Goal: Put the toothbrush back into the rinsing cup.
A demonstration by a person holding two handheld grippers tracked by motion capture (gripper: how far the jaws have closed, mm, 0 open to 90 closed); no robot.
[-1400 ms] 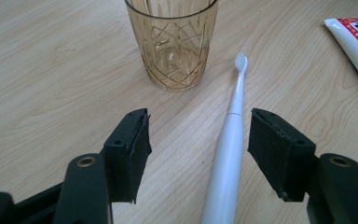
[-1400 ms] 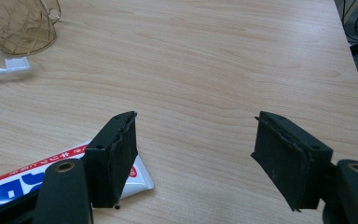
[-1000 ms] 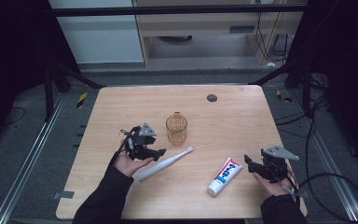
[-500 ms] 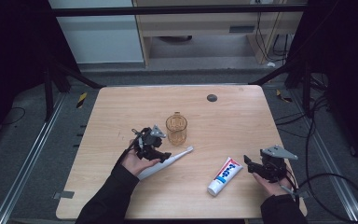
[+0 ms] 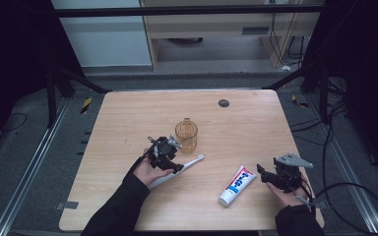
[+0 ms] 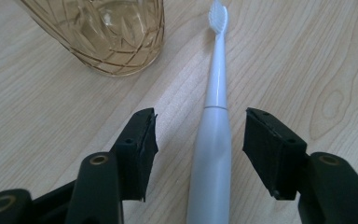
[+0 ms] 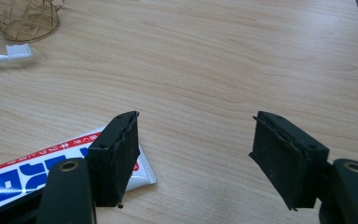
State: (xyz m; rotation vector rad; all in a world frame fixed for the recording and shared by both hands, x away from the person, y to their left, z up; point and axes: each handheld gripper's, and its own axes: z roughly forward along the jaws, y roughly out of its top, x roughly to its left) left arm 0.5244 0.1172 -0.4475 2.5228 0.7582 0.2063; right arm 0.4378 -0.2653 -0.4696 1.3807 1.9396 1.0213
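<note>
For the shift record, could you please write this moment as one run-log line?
left gripper: jaws just closing, astride toothbrush, not yet touching | right gripper: open, beside toothpaste tube | glass cup: upright

- On my right I see a toothpaste tube (image 7: 60, 163) with red script on a white band and large white letters on blue; I cannot make out the words.
- In the high view the print on it is too small for me to read.

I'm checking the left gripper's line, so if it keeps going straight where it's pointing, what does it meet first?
The left gripper straddles the toothbrush, its closing jaws not yet touching it. Going straight on, they would likely run along the handle toward the bristles; the amber glass sits just off-line.
</note>
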